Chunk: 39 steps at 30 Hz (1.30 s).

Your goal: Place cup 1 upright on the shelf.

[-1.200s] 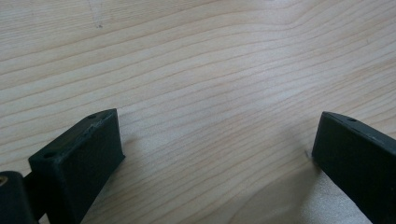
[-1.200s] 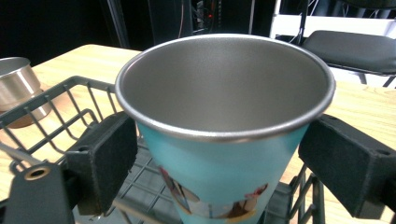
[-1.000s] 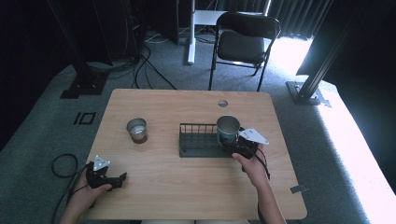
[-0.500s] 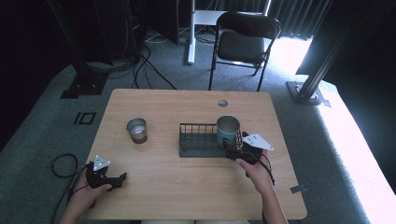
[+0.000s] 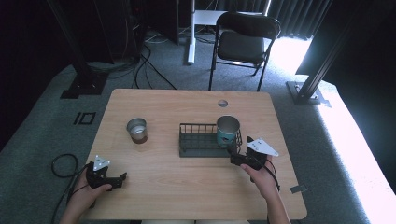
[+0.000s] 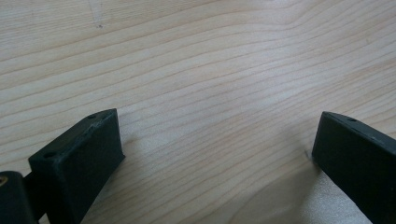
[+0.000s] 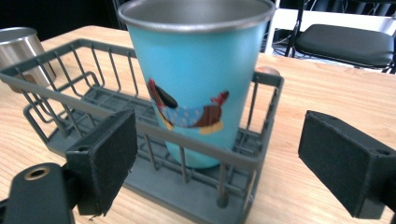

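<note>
- The left gripper (image 5: 122, 178) rests on the table's (image 5: 187, 191) near left edge, jaws wide, nothing between them.
- A steel cup (image 5: 137, 129) stands left of the wire rack (image 5: 198, 140).
- The blue cup (image 5: 227, 131) stands upright in the rack's right end.
- The right gripper (image 5: 232, 156), jaws wide and empty, sits just before it.

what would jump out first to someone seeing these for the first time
Most striking is the blue cup with a cartoon print, upright at the right end of the dark wire rack at mid-table. The right gripper sits open just in front of it. A steel cup stands apart to the rack's left.
</note>
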### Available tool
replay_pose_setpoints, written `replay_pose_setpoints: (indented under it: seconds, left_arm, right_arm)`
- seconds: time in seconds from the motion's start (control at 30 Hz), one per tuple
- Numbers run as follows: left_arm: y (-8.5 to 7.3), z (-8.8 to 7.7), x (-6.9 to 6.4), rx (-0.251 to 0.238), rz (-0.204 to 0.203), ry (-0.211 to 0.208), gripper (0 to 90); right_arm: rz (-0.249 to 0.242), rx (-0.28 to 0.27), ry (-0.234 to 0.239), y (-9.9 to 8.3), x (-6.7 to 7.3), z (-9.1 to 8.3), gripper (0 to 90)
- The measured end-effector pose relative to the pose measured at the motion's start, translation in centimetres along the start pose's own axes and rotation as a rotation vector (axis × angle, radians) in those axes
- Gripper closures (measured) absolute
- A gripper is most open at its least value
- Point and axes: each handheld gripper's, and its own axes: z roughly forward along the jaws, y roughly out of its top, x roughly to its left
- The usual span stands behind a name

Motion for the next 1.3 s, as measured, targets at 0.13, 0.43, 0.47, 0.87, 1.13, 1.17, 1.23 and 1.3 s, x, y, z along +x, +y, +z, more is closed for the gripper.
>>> replay_pose_setpoints:
  seconds: [0.13,0.43,0.47,0.87,1.13,1.17,1.23,1.3]
  left_arm:
    - [0.0,0.0,0.0,0.0,0.0,0.0,2.3]
    - [0.0,0.0,0.0,0.0,0.0,0.0,2.3]
    - [0.0,0.0,0.0,0.0,0.0,0.0,2.3]
    - [0.0,0.0,0.0,0.0,0.0,0.0,2.3]
    - [0.0,0.0,0.0,0.0,0.0,0.0,2.3]
    - [0.0,0.0,0.0,0.0,0.0,0.0,2.3]
    - [0.0,0.0,0.0,0.0,0.0,0.0,2.3]
    - [0.0,0.0,0.0,0.0,0.0,0.0,2.3]
  right_arm:
    - [-0.001,0.005,-0.002,-0.4,-0.2,-0.3,11.6]
    - [0.003,0.023,-0.012,-1.7,-1.0,-1.3,11.6]
    - [-0.004,0.027,-0.013,-1.8,-1.1,-1.4,11.6]
    - [0.006,0.088,0.001,-3.8,-2.2,-2.4,11.6]
    - [0.021,0.126,0.004,-5.2,-2.9,-2.9,11.5]
    - [0.019,0.135,0.007,-5.3,-2.9,-2.9,11.5]
    - [0.014,0.147,0.011,-5.7,-3.0,-2.9,11.5]
    - [0.009,0.16,0.017,-6.0,-3.1,-3.0,11.6]
